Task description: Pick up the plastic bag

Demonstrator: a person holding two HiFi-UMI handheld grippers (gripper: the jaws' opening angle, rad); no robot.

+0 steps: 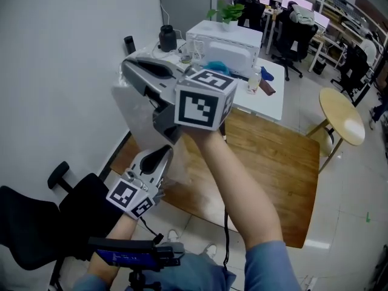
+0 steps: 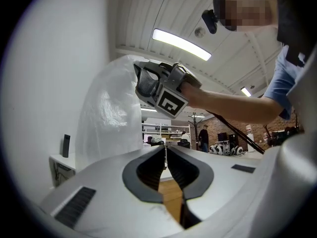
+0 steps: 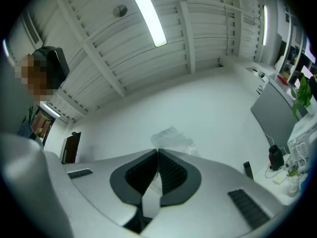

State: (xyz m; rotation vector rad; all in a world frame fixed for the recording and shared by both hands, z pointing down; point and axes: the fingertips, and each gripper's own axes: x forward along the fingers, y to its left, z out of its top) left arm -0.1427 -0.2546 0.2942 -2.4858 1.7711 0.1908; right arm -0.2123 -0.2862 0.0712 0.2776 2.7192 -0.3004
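Right gripper [image 3: 157, 152], high at centre frame, pinches the plastic bag [image 2: 111, 113] — clamp firmly, lift smoothly; left gripper [image 2: 166, 148], lower left, pressed together and empty, could steady it.

Head view steeply down, both gripper views upward (sharing ceiling [image 3: 198, 33])

The right gripper [image 1: 131, 69] is held high, jaws clamped (left gripper [image 1: 159, 158] lower, jaws together).

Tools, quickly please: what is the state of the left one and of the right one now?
The left tool: closed, with nothing between its jaws.
The right tool: closed, holding the plastic bag.
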